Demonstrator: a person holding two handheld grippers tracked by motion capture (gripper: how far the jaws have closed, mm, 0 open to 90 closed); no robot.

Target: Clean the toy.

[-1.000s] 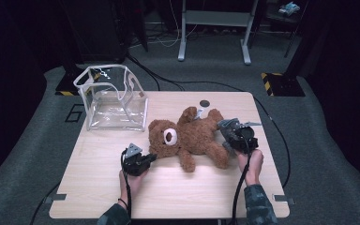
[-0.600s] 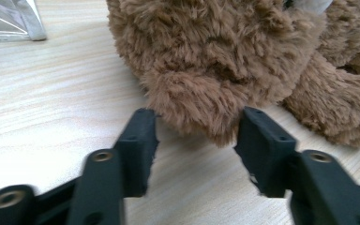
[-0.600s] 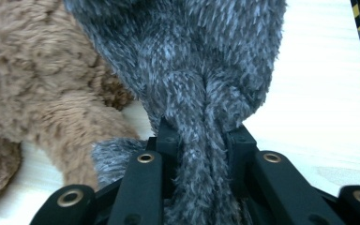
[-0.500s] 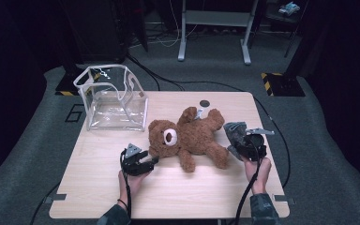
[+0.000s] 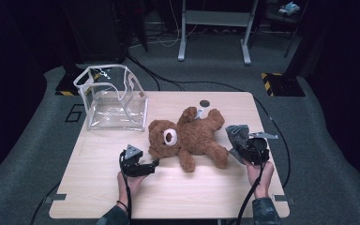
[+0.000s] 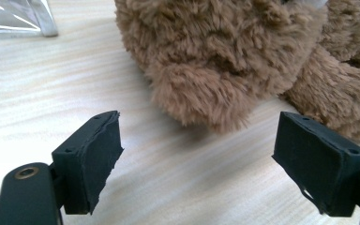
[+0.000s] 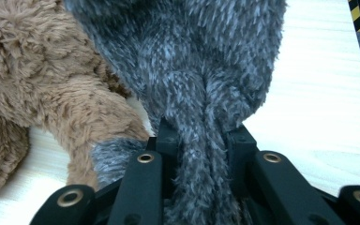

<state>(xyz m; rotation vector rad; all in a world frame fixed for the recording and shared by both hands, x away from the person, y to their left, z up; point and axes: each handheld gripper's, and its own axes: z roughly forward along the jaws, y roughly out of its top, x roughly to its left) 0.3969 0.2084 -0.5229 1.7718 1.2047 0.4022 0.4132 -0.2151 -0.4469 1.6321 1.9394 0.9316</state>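
Teddy bear [image 5: 192,138]: one, brown, between both grippers.
Left gripper [image 6: 197,154]: spread, just before bear's head.
Right gripper [image 7: 199,140]: pinching one grey fuzzy cloth [image 7: 192,61].
Clear bag [image 5: 110,96]: one, beyond left gripper.

Table [image 5: 98,187] lit from above, surroundings v. dark; close-ups sharp.

The right gripper [image 7: 200,140] has its two black jaws pinched on a bunched fold of grey fuzzy cloth [image 7: 187,51], which rises up from between them. Just beside the cloth lies a brown plush bear [image 7: 42,84] on the pale wooden table [image 7: 318,108], one furry limb touching the cloth near the jaws.
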